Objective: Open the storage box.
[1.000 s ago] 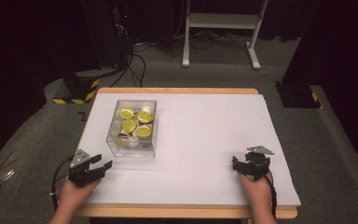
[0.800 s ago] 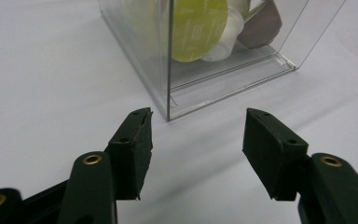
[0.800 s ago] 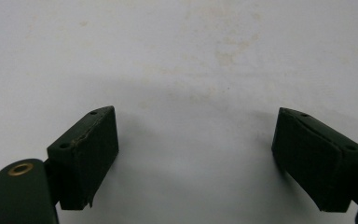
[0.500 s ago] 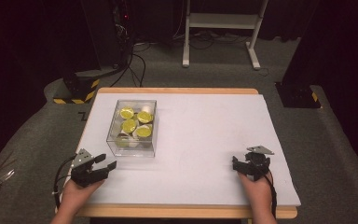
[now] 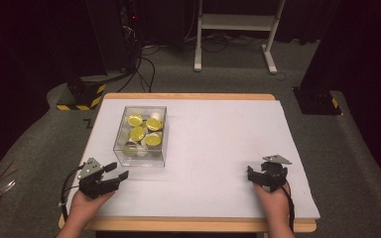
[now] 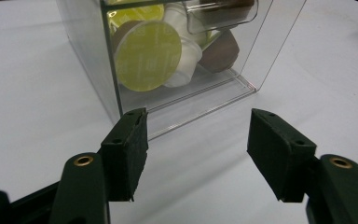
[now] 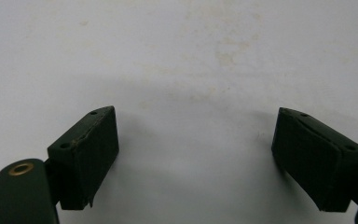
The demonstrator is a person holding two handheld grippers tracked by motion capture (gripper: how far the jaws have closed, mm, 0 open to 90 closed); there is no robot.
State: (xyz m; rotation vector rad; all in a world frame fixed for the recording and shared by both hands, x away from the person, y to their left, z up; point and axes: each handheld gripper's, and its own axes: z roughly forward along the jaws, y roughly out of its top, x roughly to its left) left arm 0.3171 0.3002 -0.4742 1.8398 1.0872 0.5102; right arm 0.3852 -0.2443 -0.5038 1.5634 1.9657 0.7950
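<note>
At the near left of the white table (image 5: 218,148), your left gripper (image 5: 116,171) points toward the clear plastic box (image 5: 140,136) of coffee capsules (image 5: 144,133), which stands just ahead of it on the left half of the tabletop. Its jaws have just been opening and stand well apart, with nothing between them. In the left gripper view, the box's near corner (image 6: 116,100) sits just beyond the left pad (image 6: 129,149), not touching, with a yellow-green foil lid (image 6: 148,55) facing out through the wall. Your right gripper (image 5: 256,174) rests at the near right, well apart from the box, jaws spread wide over bare table, holding nothing.
</note>
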